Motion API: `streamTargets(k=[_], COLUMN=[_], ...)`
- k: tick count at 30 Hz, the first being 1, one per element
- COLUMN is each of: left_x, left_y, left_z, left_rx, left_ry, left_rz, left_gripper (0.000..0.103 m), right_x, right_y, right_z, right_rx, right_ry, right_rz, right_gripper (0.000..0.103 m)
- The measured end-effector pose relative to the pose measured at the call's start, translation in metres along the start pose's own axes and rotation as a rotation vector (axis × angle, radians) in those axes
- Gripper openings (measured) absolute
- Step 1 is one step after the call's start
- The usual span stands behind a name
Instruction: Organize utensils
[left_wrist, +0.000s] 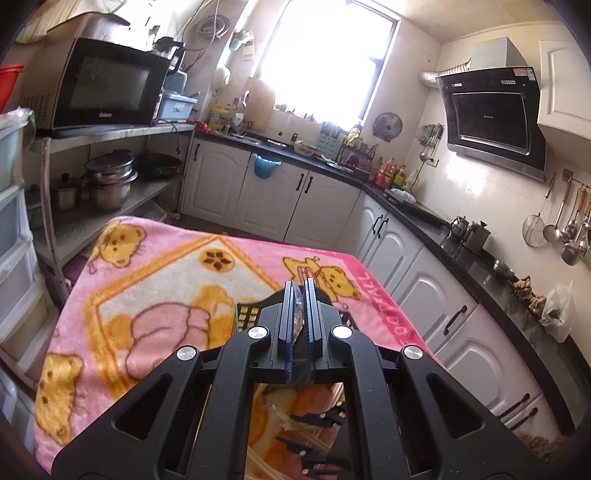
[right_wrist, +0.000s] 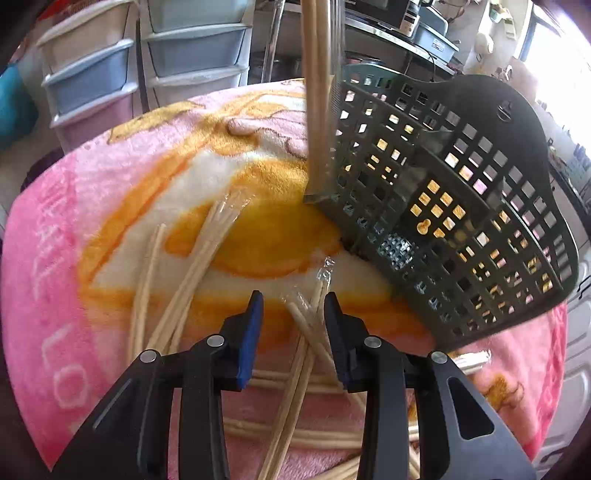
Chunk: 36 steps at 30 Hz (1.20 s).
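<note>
Reaching down with my right gripper (right_wrist: 293, 301), jaws apart, around wrapped chopsticks (right_wrist: 310, 306) crossed on the blanket (right_wrist: 55, 221) beside the basket (right_wrist: 443, 206); I might pinch only slippery wrapper. My left gripper (left_wrist: 300, 291), clamped on another wrapper (left_wrist: 298, 314), could drop it.

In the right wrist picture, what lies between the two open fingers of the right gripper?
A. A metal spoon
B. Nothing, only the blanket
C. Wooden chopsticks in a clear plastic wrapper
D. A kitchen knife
C: the right gripper has its jaws apart over the pink blanket, and a pair of wrapped chopsticks lies between them, its clear wrapper crinkled at the tip; the pads do not press on it.
</note>
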<state>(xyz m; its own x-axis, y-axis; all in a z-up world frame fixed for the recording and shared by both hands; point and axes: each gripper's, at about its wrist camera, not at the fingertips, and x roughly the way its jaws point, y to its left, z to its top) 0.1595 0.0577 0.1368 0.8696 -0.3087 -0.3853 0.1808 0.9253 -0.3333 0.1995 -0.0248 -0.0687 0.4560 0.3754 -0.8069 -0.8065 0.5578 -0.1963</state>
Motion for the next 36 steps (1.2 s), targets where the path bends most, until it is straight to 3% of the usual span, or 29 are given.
streamTargets(k=[1, 6, 16, 25, 36], left_x=[0.0, 0.001, 0.007, 0.002, 0.009], left_y=[-0.001, -0.007, -0.01, -0.019, -0.028], left_z=[0.002, 0.016, 0.029, 0.054, 0.083], left_rx=[0.002, 0.012, 0.012, 0.031, 0.053], left_ry=[-0.005, -0.025, -0.045, -0.099, -0.143], left_rz=[-0.003, -0.019, -0.037, -0.056, -0.041], left_gripper=[0.003, 0.003, 0.003, 0.003, 0.003], right_x=[0.002, 0.002, -0.046, -0.125, -0.215], right_y=[0.001, -0.002, -0.028, -0.067, -0.134], right_z=[0.0, 0.003, 0.006, 0.012, 0.041], right_rx=[-0.004, 0.001, 0.067, 0.181, 0.337], right_ry=[0.001, -0.007, -0.117, -0.354, -0.74], right_rz=[-0.004, 0.004, 0.022, 0.034, -0.032], right_gripper=[0.024, 0.008, 0.006, 0.006, 0.006])
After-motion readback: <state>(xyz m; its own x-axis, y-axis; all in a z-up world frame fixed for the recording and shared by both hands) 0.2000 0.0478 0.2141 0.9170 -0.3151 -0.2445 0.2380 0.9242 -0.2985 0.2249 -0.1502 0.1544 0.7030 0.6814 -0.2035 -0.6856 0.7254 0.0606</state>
